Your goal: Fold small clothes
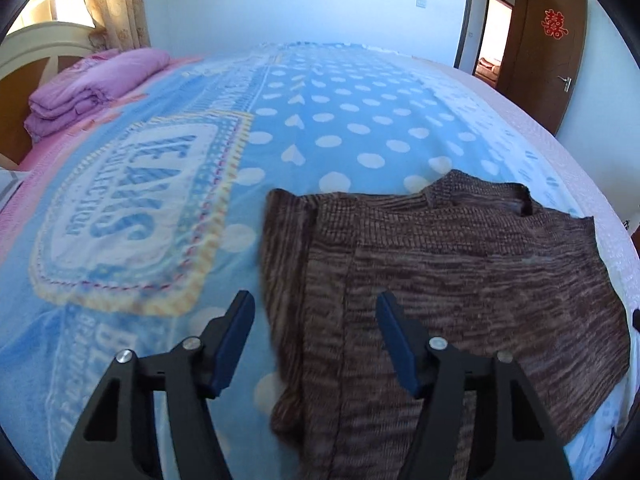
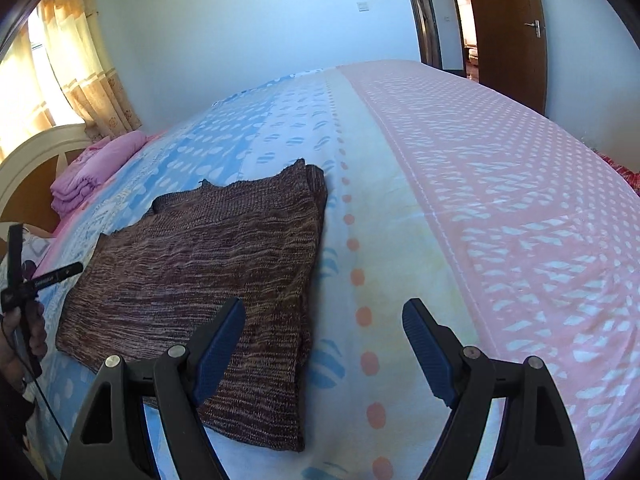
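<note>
the brown knit sweater point(image 1: 460, 272) lies flat on the blue dotted blanket point(image 1: 340, 120), sleeves folded in. the left gripper point(image 1: 316, 312) hangs over its near left edge, fingers spread wide, holding nothing. the right gripper point(image 2: 324, 320) is the same at the other side, wide and empty. pink quilt point(image 1: 88, 88) sits by the headboard.

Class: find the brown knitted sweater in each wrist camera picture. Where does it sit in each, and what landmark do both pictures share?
Left wrist view: the sweater fills the lower right, spread on the bed.
Right wrist view: the sweater lies lower left of centre.
Shared landmark: the folded pink quilt by the headboard, at the left in both.
</note>
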